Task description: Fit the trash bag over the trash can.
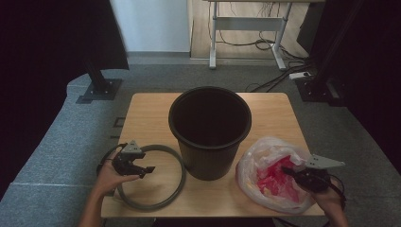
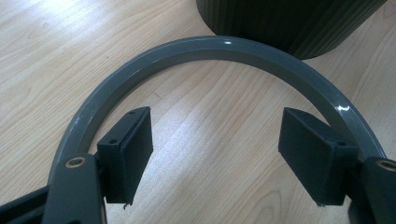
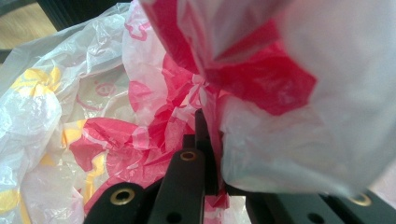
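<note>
A black bin (image 1: 210,130) stands upright in the middle of the wooden table (image 1: 146,109). A grey plastic ring (image 1: 172,184) lies flat to its left, touching the bin's base. My left gripper (image 1: 147,170) hovers over the ring's left part with its jaws open and nothing between them. In the left gripper view the ring (image 2: 205,49) arcs beyond the two black pads (image 2: 130,149), with the bin's ribbed wall (image 2: 289,23) behind. A crumpled white plastic bag with red and yellow print (image 1: 272,172) lies right of the bin. My right gripper (image 1: 286,170) is shut on a fold of the bag (image 3: 212,121).
The table's front edge runs just under both hands. Grey carpet (image 1: 52,161) surrounds the table. A white desk frame (image 1: 246,28) with cables stands at the back, and black stand bases (image 1: 97,90) sit at both far corners.
</note>
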Demonstrator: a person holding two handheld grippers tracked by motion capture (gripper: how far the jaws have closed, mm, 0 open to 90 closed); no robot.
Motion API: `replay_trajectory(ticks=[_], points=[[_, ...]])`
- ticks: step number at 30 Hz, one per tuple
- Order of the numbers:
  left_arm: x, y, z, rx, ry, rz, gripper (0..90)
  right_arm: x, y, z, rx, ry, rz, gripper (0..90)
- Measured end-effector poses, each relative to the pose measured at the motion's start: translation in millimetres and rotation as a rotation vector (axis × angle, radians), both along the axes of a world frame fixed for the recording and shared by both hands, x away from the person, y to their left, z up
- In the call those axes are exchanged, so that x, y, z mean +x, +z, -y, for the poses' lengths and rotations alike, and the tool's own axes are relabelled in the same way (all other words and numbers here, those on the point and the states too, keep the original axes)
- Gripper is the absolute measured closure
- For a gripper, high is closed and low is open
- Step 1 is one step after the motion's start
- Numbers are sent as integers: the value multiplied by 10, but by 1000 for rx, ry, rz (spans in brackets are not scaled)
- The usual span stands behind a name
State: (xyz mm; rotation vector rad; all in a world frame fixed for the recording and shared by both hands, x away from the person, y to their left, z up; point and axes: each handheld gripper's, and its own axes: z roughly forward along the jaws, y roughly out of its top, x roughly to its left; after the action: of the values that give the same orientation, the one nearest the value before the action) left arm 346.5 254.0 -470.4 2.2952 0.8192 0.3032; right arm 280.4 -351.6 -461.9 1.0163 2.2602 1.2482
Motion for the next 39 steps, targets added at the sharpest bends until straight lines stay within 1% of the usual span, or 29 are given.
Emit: replay_trajectory(ticks=[4,6,7,10,15,19,33,36,39], points=[[0,2,-3,-2,0,0,262,-19,70,35,16,2,10,864],[-2,3,-7,-4,1,1,262,-36,129,48,33,14,19,865],[-1,3,-8,-5,2,1,262,-36,129,48,33,14,19,865],[1,1,-8,-4,1,0,262,-56,216,63,45,22,33,866],[-4,1,-9,-6,-1,-1,262,-104,354,47,40,40,58,866],[-5,3,-12,-7,0,-1,262,-121,431,42,34,47,70,867],[-4,-8,-3,0,-2,-6,263,-119,699,115,55,44,110,867],[-5,-10,-2,0,-2,-7,263,-111,752,120,64,56,114,867],[-5,-11,-1,0,-2,-7,263,-106,808,125,68,55,121,866]])
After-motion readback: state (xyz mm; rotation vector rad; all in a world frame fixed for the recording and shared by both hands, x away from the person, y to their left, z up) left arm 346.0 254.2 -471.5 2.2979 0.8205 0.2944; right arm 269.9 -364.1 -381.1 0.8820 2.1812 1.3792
